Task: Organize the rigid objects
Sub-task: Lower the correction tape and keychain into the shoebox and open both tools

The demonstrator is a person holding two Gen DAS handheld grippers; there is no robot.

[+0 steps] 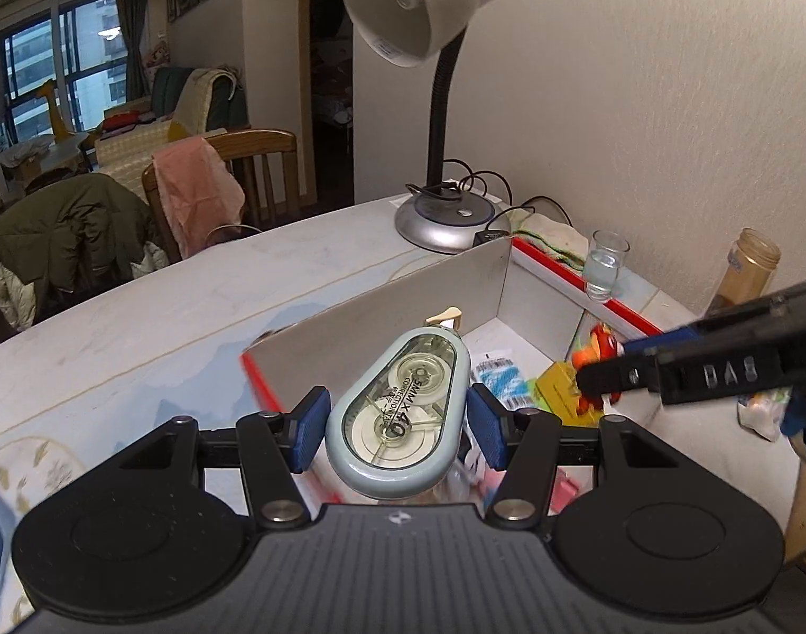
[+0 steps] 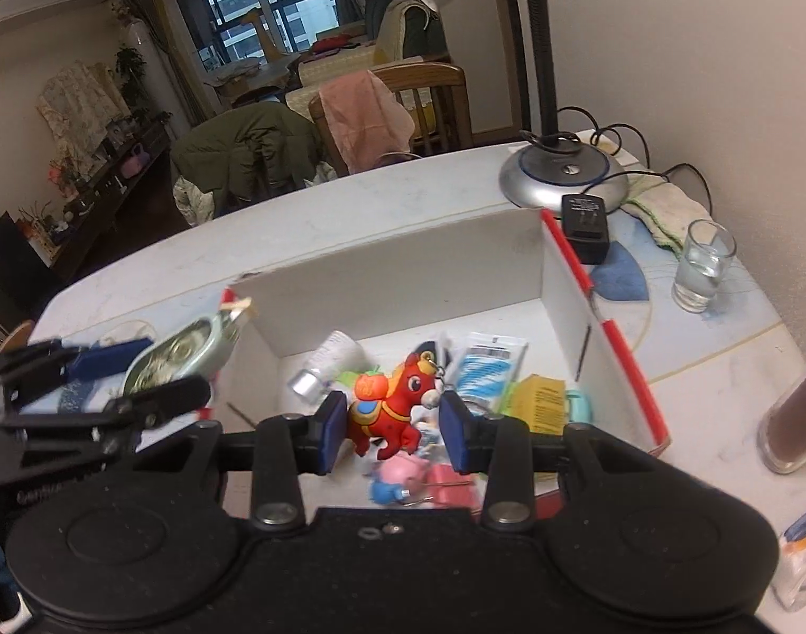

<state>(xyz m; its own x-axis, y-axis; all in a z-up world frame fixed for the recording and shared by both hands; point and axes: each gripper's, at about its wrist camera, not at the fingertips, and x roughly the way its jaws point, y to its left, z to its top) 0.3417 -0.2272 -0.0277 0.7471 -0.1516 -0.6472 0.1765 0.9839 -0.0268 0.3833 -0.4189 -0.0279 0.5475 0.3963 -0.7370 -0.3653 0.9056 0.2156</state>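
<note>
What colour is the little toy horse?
The toy horse is bright red with an orange pumpkin on its back, seen best in the right wrist view.

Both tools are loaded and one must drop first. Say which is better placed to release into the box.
Right, probably. Its tool holds the red horse toy over the box interior, above the items there. The left tool carries the correction tape nearer the box's left wall.

Both wrist views look steeply down, close over the shared open box (image 1: 381, 311), facing the lamp (image 2: 564, 174).
</note>
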